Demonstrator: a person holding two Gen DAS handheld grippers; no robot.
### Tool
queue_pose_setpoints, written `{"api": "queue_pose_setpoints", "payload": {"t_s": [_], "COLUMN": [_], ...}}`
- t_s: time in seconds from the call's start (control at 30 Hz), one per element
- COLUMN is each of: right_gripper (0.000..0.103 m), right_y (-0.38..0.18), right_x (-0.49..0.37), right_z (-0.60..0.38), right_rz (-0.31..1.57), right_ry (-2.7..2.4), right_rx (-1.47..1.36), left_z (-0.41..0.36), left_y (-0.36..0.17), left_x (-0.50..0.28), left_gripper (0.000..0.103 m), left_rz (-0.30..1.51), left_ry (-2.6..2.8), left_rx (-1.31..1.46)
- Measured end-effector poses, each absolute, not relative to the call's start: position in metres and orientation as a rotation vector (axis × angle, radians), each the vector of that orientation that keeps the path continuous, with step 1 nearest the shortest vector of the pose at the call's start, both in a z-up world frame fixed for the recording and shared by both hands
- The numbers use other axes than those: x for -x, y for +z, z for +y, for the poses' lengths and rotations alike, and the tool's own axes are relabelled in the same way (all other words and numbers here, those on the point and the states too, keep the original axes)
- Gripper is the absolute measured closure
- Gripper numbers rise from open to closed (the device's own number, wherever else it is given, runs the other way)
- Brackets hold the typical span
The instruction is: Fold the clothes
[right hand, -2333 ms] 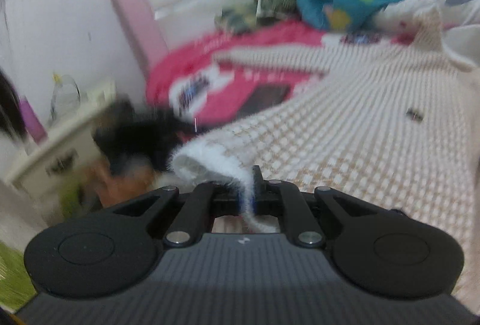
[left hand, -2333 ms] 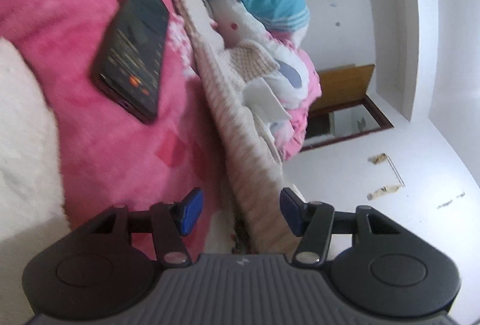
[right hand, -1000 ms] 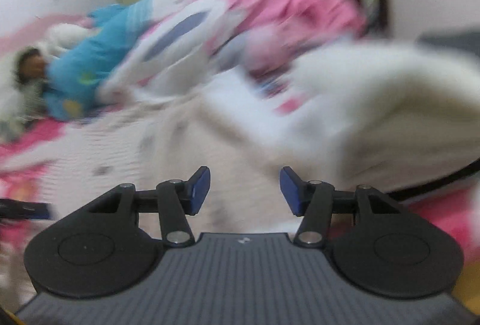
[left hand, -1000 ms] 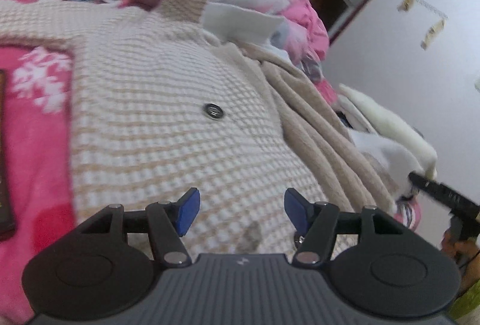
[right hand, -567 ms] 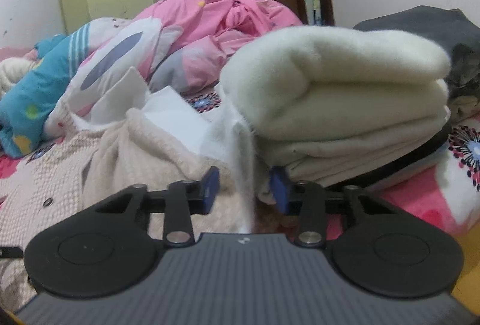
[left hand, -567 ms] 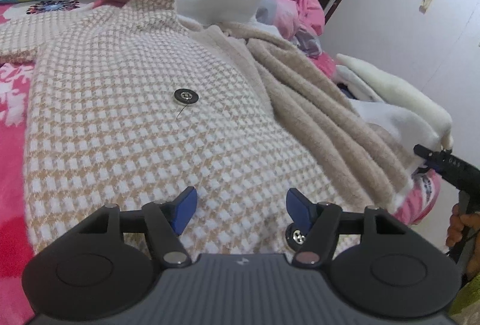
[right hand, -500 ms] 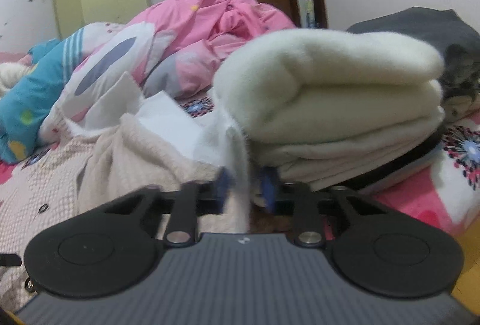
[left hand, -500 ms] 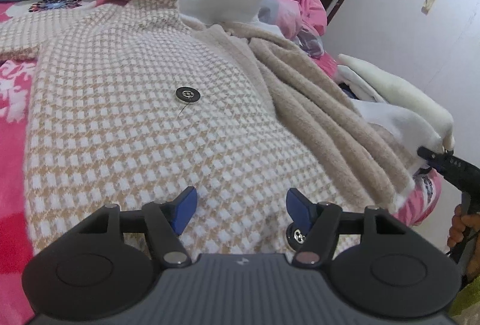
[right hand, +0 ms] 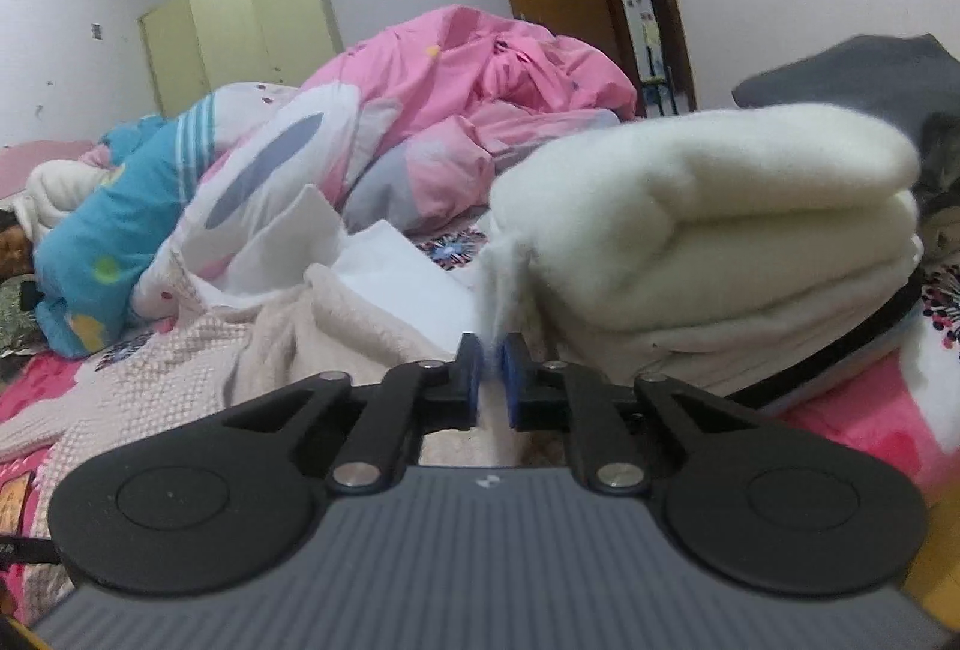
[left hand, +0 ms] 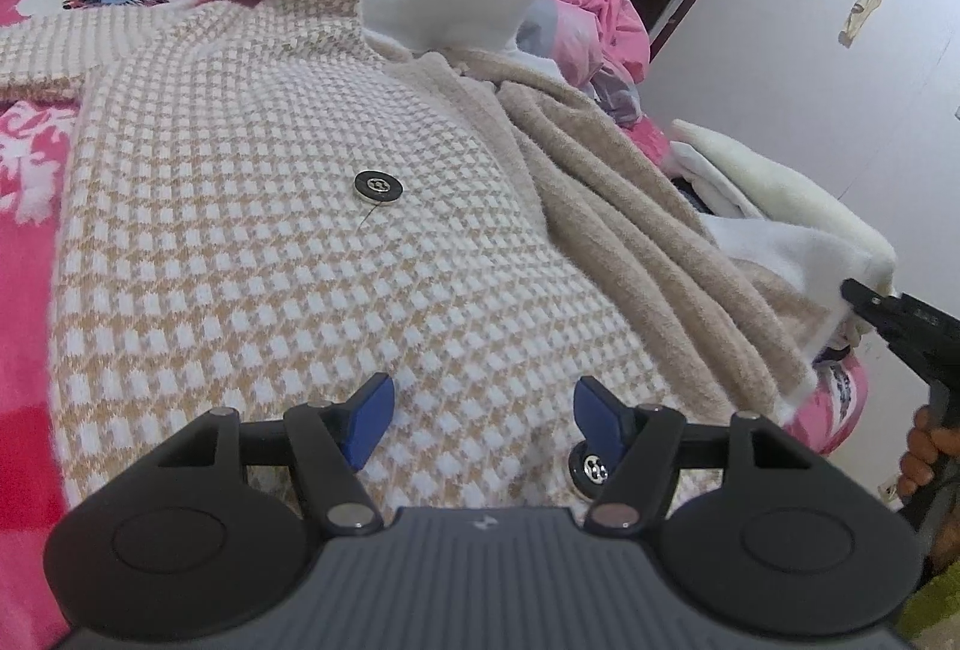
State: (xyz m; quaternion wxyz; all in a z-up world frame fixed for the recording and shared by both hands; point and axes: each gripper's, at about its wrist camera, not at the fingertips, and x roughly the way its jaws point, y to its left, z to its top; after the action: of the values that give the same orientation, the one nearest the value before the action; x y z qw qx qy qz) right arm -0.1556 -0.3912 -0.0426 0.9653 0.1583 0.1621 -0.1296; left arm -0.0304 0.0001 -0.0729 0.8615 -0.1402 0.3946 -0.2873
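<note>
A checked coat (left hand: 252,254) is spread on a pink bed (left hand: 24,302), its white lining edge (right hand: 492,284) pinched.

The left claw (left hand: 483,413) is held wide apart and empty above the coat's hem, beside a button (left hand: 593,467). The right claw (right hand: 487,380) is clamped on the lining edge, next to folded cream blankets (right hand: 720,230).

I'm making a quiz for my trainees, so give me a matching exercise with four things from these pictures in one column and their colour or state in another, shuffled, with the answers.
Things:
1. left gripper
2. right gripper
3. checked jacket
4. wardrobe

States:
A. pale yellow-green, against the far wall
B. shut on a white fabric edge
C. open, above the jacket
D. beige and white, spread on the bed

Pairs: 1-C, 2-B, 3-D, 4-A
</note>
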Motion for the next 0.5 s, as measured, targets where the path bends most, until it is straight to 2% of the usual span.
{"api": "queue_pose_setpoints", "payload": {"t_s": [0.07,0.13,0.2,0.27,0.4,0.5], "right_gripper": [0.09,0.096,0.099,0.099,0.099,0.099], "right_y": [-0.045,-0.046,-0.042,-0.024,0.041,0.06], "right_x": [0.149,0.143,0.136,0.126,0.121,0.132], "right_z": [-0.395,-0.398,-0.4,-0.394,-0.354,-0.296], "right_rz": [0.336,0.344,0.343,0.304,0.102,0.098], "right_ry": [-0.253,-0.235,-0.206,-0.179,0.141,0.452], "right_rx": [-0.339,-0.362,-0.394,-0.388,-0.384,-0.22], "left_z": [0.001,0.003,0.004,0.006,0.018,0.039], "left_y": [-0.074,-0.075,-0.076,-0.076,-0.074,-0.07], "left_x": [0.031,0.03,0.03,0.028,0.028,0.035], "left_gripper": [0.036,0.036,0.036,0.036,0.037,0.037], "left_rz": [0.825,0.826,0.832,0.841,0.853,0.831], "left_ry": [-0.606,-0.607,-0.605,-0.602,-0.586,-0.539], "left_rx": [0.301,0.311,0.324,0.348,0.415,0.464]}}
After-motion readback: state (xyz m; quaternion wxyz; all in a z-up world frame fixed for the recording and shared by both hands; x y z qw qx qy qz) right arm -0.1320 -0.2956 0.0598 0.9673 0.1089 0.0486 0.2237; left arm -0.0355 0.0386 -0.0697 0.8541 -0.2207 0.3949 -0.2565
